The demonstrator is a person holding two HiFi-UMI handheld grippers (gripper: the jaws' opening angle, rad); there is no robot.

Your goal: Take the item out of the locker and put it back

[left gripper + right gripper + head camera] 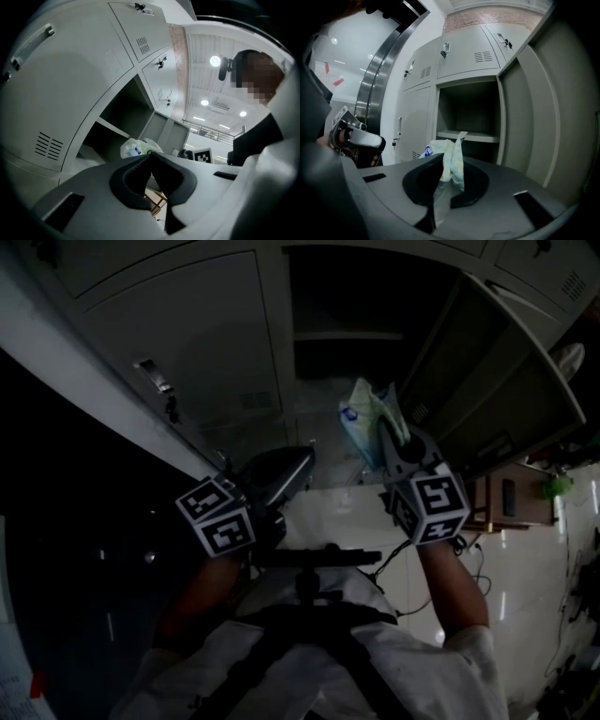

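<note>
The person's right arm [453,587] is raised. It holds the right gripper [446,161], whose jaws are clamped on a crumpled plastic bag [368,416]. The bag is pale, with blue print on one side. Its lower part is pinched between the pads and its upper part sticks out beyond the jaw tips.

The left gripper [151,158] is held lower and to the left, apart from the bag. Its jaws are closed tip to tip with nothing between them.

The bag hangs in the air in front of the open locker compartment [471,110], at about the level of the shelf [469,136]. It rests on no surface. The compartment door [534,122] stands swung out to the right. The shelf surface that shows is bare. The locker doors [466,58] above the open compartment are closed, as is the one to its left.
</note>
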